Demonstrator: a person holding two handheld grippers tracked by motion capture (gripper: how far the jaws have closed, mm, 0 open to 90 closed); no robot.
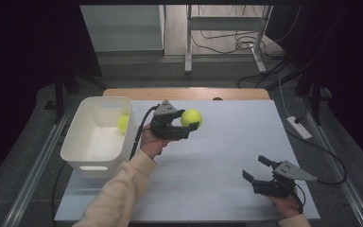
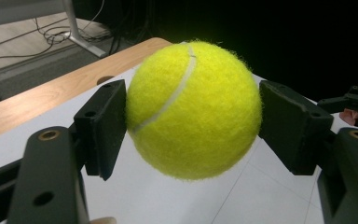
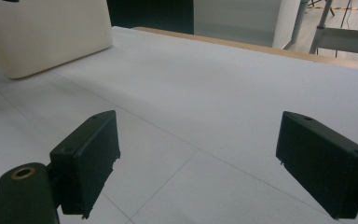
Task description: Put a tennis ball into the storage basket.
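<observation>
Inside white bin (image 1: 78, 142), one tennis ball (image 1: 123, 123)

We note white bin (image 1: 82, 153) near left edge of table (image 1: 227, 189), second yellow ball (image 1: 123, 123) inside against its right wall. Wooden strip (image 1: 236, 93) along table's far edge. White power strip (image 1: 299, 127) on floor beyond right edge; cables (image 1: 227, 42) beyond far edge.

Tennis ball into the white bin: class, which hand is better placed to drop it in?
Left. Its tool already grips the tennis ball beside the white bin; the right tool sits open, far off.
</observation>
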